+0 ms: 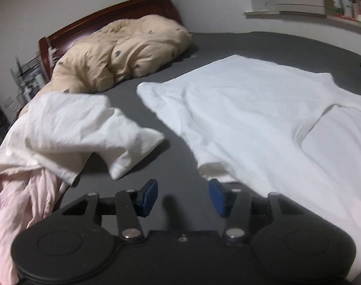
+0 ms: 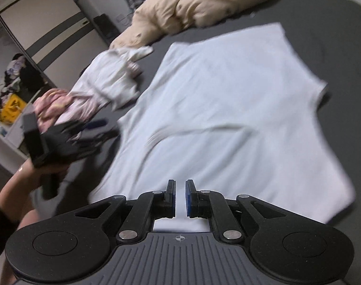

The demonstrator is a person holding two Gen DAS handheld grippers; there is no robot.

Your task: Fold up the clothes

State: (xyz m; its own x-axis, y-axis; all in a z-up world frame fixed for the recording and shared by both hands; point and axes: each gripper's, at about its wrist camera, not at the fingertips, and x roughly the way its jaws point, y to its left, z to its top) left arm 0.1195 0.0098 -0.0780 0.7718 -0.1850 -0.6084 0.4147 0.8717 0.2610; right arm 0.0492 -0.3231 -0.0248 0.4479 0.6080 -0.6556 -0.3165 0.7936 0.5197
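Note:
A white T-shirt [image 1: 263, 118] lies spread flat on the dark grey bed [image 1: 175, 161]; it also shows in the right wrist view [image 2: 228, 99]. My left gripper [image 1: 182, 196] is open and empty, just short of the shirt's near sleeve edge [image 1: 213, 168]. It appears blurred at the left of the right wrist view [image 2: 94, 125], held by a hand. My right gripper [image 2: 180, 198] hovers above the shirt's near part, jaws nearly together with a narrow gap and nothing between them.
A pile of white clothes [image 1: 68, 128] and a pink garment [image 1: 21, 209] lies left of the shirt. A beige duvet [image 1: 123, 52] is bunched by the headboard [image 1: 104, 16]. Shelves [image 1: 311, 2] stand at the far right, a wardrobe [image 2: 42, 23] and clutter beside the bed.

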